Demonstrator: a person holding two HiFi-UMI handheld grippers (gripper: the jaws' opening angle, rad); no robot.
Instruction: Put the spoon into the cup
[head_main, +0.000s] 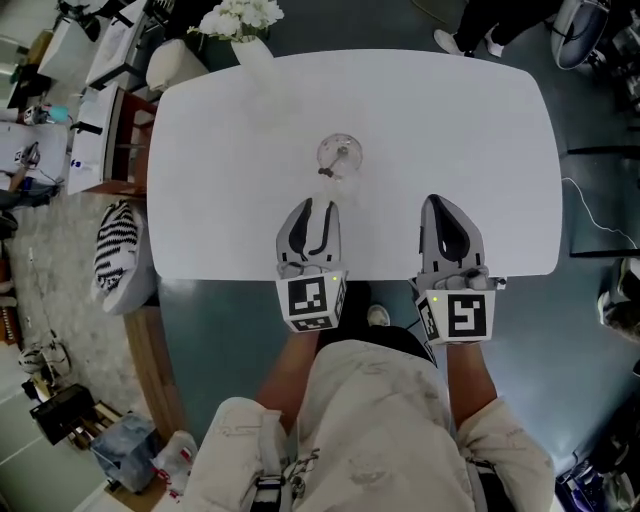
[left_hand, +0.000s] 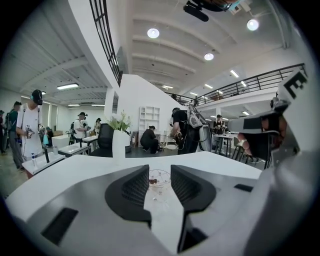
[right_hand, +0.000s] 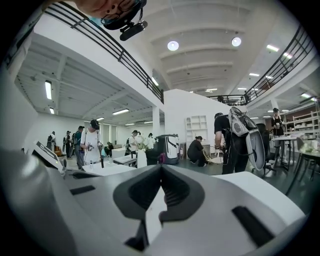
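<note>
A clear glass cup (head_main: 339, 157) stands near the middle of the white table (head_main: 480, 120). The spoon (head_main: 327, 170) rests inside it, its dark handle end leaning over the near rim. My left gripper (head_main: 318, 206) hovers just short of the cup, open, with nothing between its jaws. In the left gripper view the cup (left_hand: 159, 181) and the spoon's dark end (left_hand: 151, 182) show through the gap of the left gripper (left_hand: 159, 171), farther off. My right gripper (head_main: 438, 202) hangs over the table to the right, shut and empty; its tips meet in the right gripper (right_hand: 161, 169) view.
A white vase of white flowers (head_main: 243, 25) stands at the table's far left corner and shows as the vase (left_hand: 120, 144). A chair (head_main: 120, 140) and a striped bag (head_main: 115, 250) sit left of the table. Several people stand in the hall behind.
</note>
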